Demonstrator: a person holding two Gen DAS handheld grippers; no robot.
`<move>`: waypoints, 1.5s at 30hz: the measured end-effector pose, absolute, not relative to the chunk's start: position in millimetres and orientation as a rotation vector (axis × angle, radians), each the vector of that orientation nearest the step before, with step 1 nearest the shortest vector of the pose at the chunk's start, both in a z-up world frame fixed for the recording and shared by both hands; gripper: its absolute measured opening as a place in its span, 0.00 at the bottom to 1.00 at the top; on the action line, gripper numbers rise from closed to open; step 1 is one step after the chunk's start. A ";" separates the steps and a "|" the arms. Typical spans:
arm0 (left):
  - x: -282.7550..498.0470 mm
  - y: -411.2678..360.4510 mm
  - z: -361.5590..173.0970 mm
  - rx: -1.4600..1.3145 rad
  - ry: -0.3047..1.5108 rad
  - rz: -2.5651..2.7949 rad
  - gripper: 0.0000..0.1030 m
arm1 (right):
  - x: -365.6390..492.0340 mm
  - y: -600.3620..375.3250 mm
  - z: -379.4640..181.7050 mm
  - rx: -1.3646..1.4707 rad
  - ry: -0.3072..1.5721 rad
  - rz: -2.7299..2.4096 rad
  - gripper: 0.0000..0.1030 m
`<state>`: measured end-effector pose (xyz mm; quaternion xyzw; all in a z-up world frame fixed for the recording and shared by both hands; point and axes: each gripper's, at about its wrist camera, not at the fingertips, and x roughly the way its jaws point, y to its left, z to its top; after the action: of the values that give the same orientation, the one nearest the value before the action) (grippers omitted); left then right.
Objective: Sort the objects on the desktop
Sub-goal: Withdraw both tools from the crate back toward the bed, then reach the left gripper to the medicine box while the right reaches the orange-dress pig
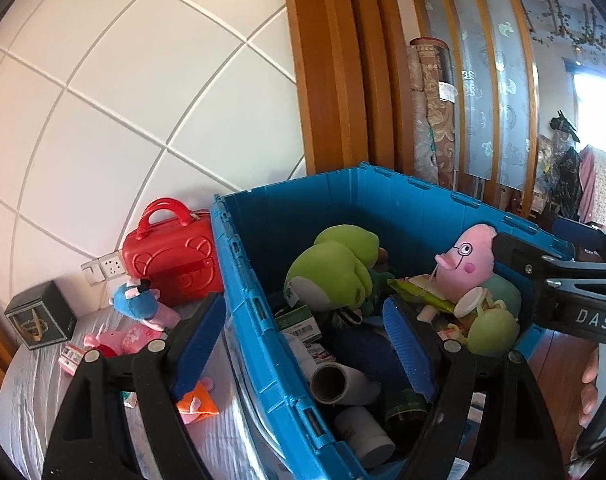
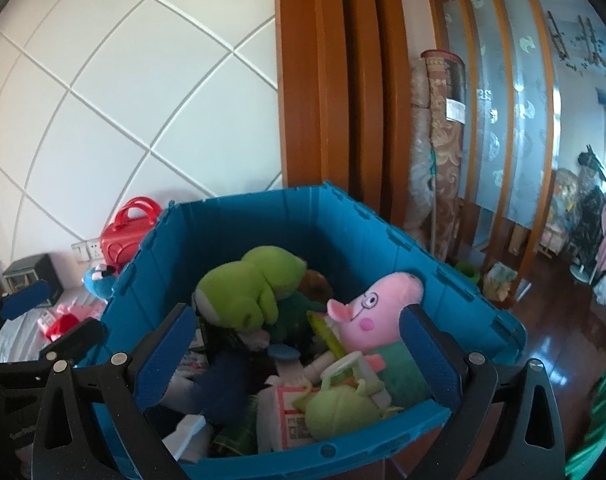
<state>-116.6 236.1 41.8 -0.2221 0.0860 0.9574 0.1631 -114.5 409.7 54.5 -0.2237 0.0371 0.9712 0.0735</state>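
A blue plastic crate point(image 1: 259, 280) point(image 2: 479, 304) holds a green frog plush point(image 1: 335, 268) point(image 2: 247, 288), a pink pig plush with glasses point(image 1: 467, 258) point(image 2: 375, 312), a cardboard tube point(image 1: 331, 382), a white bottle point(image 1: 363, 432) and several small packets. My left gripper point(image 1: 303, 344) is open and empty, straddling the crate's left wall. My right gripper point(image 2: 299, 356) is open and empty above the crate's near side; it also shows at the right of the left wrist view point(image 1: 575, 280).
Left of the crate, a grey cloth surface point(image 1: 35, 392) carries a red toy case point(image 1: 171, 256), a blue plush point(image 1: 137, 302), pink pig plushes point(image 1: 115, 338), a dark box point(image 1: 39, 316) and small cartons. A white panelled wall, wooden pillar and rolled carpets point(image 2: 443, 152) stand behind.
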 end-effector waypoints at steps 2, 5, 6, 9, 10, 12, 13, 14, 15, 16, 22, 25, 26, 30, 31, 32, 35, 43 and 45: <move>-117.8 229.7 39.4 -0.646 0.233 2.746 0.79 | -115.1 408.5 53.1 -0.680 0.129 2.924 1.00; -118.7 215.3 35.5 -0.661 0.213 2.775 0.79 | -117.6 402.2 52.2 -0.691 0.142 2.943 1.00; -119.4 208.8 34.0 -0.671 0.205 2.783 0.79 | -119.1 397.4 52.3 -0.695 0.144 2.950 1.00; -122.7 184.7 29.9 -0.700 0.173 2.818 0.79 | -122.6 377.8 54.9 -0.697 0.133 2.988 1.00; -124.1 174.4 28.2 -0.711 0.161 2.833 0.79 | -122.8 369.3 56.3 -0.693 0.124 3.003 1.00; -126.3 152.6 24.4 -0.730 0.136 2.865 0.79 | -122.5 348.9 60.5 -0.677 0.100 3.038 1.00; -127.3 140.5 22.7 -0.739 0.120 2.880 0.79 | -121.9 337.4 62.7 -0.667 0.086 3.061 1.00; -128.6 126.5 20.8 -0.749 0.101 2.896 0.79 | -121.9 326.4 65.7 -0.658 0.069 3.081 1.00; -130.1 112.8 18.5 -0.761 0.082 2.911 0.79 | -122.2 312.5 68.6 -0.649 0.046 3.103 1.00; -131.9 98.8 15.9 -0.775 0.062 2.925 0.79 | -123.3 297.1 71.1 -0.642 0.017 3.123 1.00; -144.1 14.9 -5.7 -0.886 -0.012 2.979 0.79 | -132.7 214.5 71.0 -0.676 -0.091 3.210 1.00; -149.7 -27.5 -18.4 -0.941 -0.035 3.001 0.79 | -140.0 175.4 67.4 -0.707 -0.121 3.234 1.00; -152.2 -43.1 -24.4 -0.970 -0.041 3.009 0.79 | -142.6 165.0 65.5 -0.720 -0.125 3.239 1.00; -161.4 -92.4 -47.5 -1.077 -0.058 3.012 0.79 | -162.7 116.4 47.1 -0.846 -0.134 3.241 1.00; -164.2 -102.9 -53.8 -1.105 -0.058 3.008 0.79 | -166.4 109.2 42.3 -0.876 -0.134 3.236 1.00; -166.9 -112.3 -60.4 -1.134 -0.057 3.003 0.79 | -171.9 101.3 36.3 -0.912 -0.133 3.226 1.00; -178.1 -136.0 -81.0 -1.215 -0.065 2.972 0.79 | -191.5 77.9 14.4 -1.031 -0.120 3.191 1.00; -236.4 -156.3 -150.0 -1.481 -0.068 2.805 0.79 | -234.9 51.2 -35.6 -1.252 -0.146 3.078 1.00; -253.2 -153.5 -165.1 -1.525 -0.065 2.757 0.79 | -250.1 50.5 -50.4 -1.310 -0.161 3.035 1.00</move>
<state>-253.2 -153.5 -165.1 -0.4838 -0.0205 0.8749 -0.0048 -250.1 50.5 -50.4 -0.3943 -0.0483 0.9139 -0.0840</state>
